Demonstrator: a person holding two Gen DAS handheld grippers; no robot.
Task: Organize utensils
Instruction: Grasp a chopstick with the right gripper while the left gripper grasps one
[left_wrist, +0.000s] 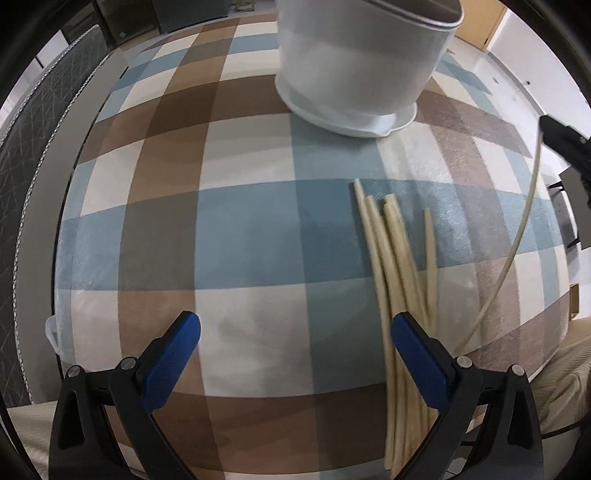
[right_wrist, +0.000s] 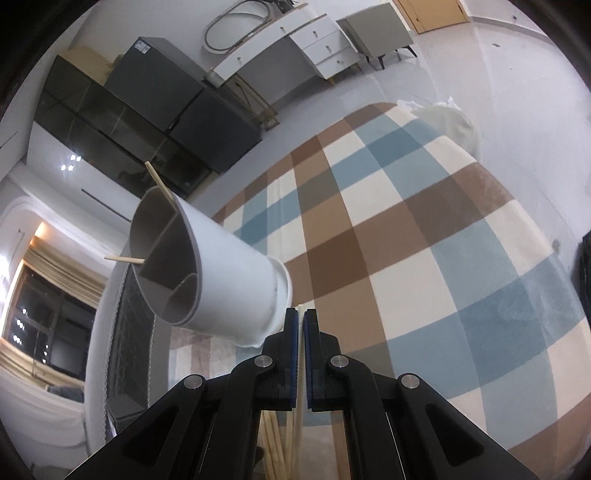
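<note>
**Two chopsticks in the holder, one in the jaws, a bundle left on the cloth**

In the right wrist view the right gripper is clamped almost fully together on a single pale chopstick, which runs down the narrow slit between its blue pads at lower centre. The white divided utensil holder stands left of centre on the checked tablecloth; two chopsticks already stick out of its rim, towards the upper left.

In the left wrist view the left gripper is spread wide and holds nothing. The loose chopstick bundle lies on the cloth at lower right, passing under the right-hand finger. The holder sits at top centre.

Sorting looks barely begun: the held stick and that bundle have yet to go in.
</note>
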